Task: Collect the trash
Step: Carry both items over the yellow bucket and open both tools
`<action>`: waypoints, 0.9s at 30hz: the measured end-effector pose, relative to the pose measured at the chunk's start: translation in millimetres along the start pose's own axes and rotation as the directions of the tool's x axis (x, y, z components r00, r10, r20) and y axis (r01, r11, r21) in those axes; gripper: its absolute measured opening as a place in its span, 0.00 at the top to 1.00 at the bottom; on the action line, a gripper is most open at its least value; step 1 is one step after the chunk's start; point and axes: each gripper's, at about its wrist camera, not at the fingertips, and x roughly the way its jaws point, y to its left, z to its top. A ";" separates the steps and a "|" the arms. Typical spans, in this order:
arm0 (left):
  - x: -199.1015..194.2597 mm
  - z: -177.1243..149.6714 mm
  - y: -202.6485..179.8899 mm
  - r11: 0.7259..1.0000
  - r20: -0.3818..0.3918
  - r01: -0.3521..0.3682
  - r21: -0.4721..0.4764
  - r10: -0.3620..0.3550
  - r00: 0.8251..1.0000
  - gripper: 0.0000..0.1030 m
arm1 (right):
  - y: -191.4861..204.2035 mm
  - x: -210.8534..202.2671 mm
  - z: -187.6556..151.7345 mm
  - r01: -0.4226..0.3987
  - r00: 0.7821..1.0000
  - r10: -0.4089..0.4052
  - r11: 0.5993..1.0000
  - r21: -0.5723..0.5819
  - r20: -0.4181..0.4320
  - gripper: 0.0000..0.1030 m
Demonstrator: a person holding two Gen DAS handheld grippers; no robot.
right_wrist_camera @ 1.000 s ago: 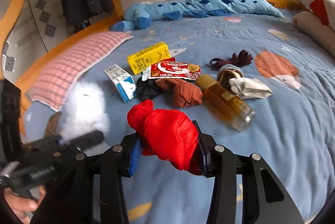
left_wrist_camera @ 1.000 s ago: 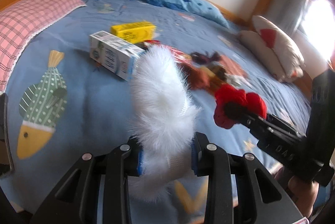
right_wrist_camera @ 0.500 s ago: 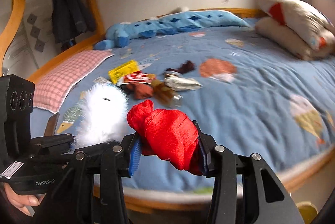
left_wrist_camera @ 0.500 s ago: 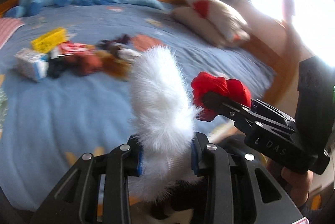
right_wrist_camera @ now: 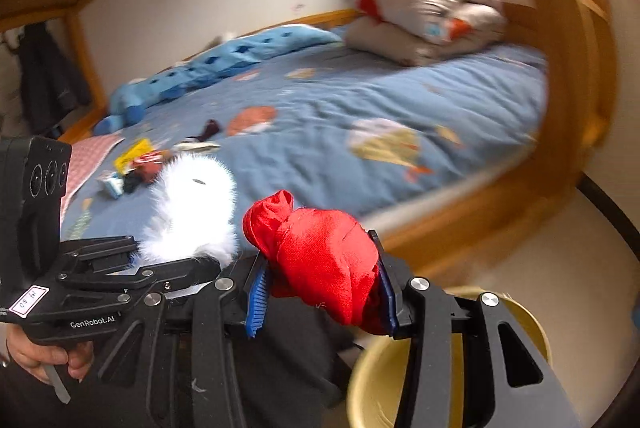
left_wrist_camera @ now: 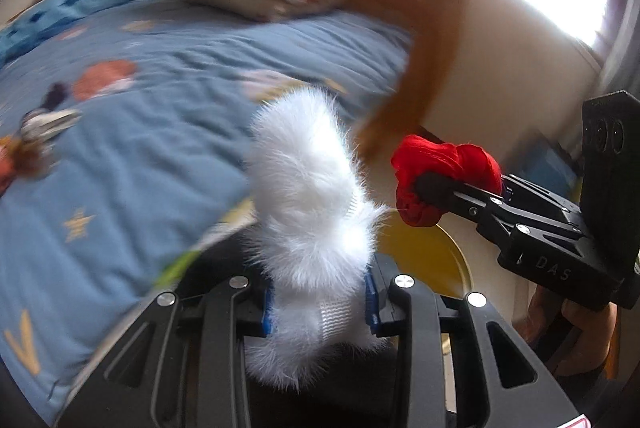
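The left gripper [left_wrist_camera: 318, 302] is clamped on a white fluffy piece [left_wrist_camera: 308, 187], its blue pads pressing the lower part where a strip of ribbed white fabric shows, so the long fur stands up toward 12 o'clock, clear of the fingers. The right gripper [right_wrist_camera: 320, 292] is likewise closed on a bunched red cloth [right_wrist_camera: 320, 260], which bulges between the pads and ends in a twisted knot at its 11 o'clock corner. In the left wrist view the right gripper sits at 3 o'clock with the red cloth just beside the fluff; in the right wrist view the left gripper sits at 9 o'clock, a hand [right_wrist_camera: 44, 356] gripping its handle. Both pieces are held off the bed [left_wrist_camera: 120, 155], probably so they can be dropped together into the yellow bin [right_wrist_camera: 384, 384], whose rim shows low at 5 o'clock in the right view, below the right gripper. Each firm pinch suits soft, light things that would otherwise slip. The fluff looks like a furry sock or toy; which one cannot be told. Further out, at 10 o'clock in the right view, more litter [right_wrist_camera: 136, 155] lies on the blue cover, blurred, including a yellow box and a small carton, so the collecting seems unfinished.
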 end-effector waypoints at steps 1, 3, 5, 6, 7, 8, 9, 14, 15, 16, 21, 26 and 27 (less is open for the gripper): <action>6.9 0.1 -7.4 1.000 -0.014 0.012 0.017 -0.012 1.000 0.68 | -7.4 -2.8 -3.1 0.016 1.000 -0.016 1.000 0.013 -0.002 0.58; 24.8 0.4 -29.0 0.997 -0.056 0.049 0.054 -0.046 0.997 0.68 | -28.1 -11.2 -14.1 0.049 0.999 -0.048 0.998 0.046 -0.012 0.58; 37.5 -1.0 -46.2 0.994 -0.094 0.084 0.077 -0.076 0.993 0.68 | -45.9 -19.1 -24.6 0.078 0.997 -0.077 0.994 0.075 -0.019 0.58; 44.6 -1.8 -54.6 0.991 -0.114 0.100 0.091 -0.089 0.990 0.68 | -55.2 -22.9 -31.4 0.094 0.995 -0.092 0.991 0.091 -0.027 0.58; 52.6 -4.0 -64.8 0.987 -0.136 0.113 0.111 -0.098 0.986 0.68 | -62.1 -25.1 -35.7 0.103 0.994 -0.099 0.989 0.105 -0.034 0.58; 58.4 -4.9 -71.0 0.985 -0.153 0.121 0.123 -0.102 0.983 0.68 | -71.2 -28.7 -42.3 0.116 0.993 -0.112 0.986 0.123 -0.040 0.58; 67.2 -6.6 -78.8 0.982 -0.178 0.133 0.135 -0.108 0.978 0.68 | -76.9 -31.0 -46.0 0.126 0.992 -0.121 0.983 0.130 -0.047 0.58; 90.5 -15.1 -101.8 0.970 -0.250 0.178 0.164 -0.134 0.959 0.68 | -105.3 -39.0 -64.1 0.158 0.986 -0.145 0.971 0.178 -0.084 0.58; 93.8 -16.3 -105.1 0.969 -0.260 0.185 0.164 -0.139 0.956 0.68 | -110.9 -40.0 -67.2 0.169 0.984 -0.155 0.969 0.181 -0.090 0.57; 99.5 -17.3 -107.4 0.966 -0.278 0.198 0.164 -0.147 0.949 0.66 | -113.3 -39.5 -67.4 0.173 0.983 -0.158 0.968 0.181 -0.094 0.55; 118.4 -19.1 -113.0 0.957 -0.315 0.208 0.205 -0.137 0.939 0.11 | -130.8 -45.2 -71.9 0.252 0.967 -0.239 0.949 0.192 -0.088 0.19; 126.4 -18.7 -104.9 0.967 -0.314 0.169 0.191 -0.102 0.944 0.11 | -139.7 -46.7 -74.9 0.256 0.966 -0.242 0.945 0.203 -0.093 0.22; 125.8 -18.2 -103.2 0.969 -0.311 0.165 0.186 -0.101 0.945 0.11 | -140.1 -46.5 -75.4 0.253 0.967 -0.238 0.945 0.209 -0.094 0.23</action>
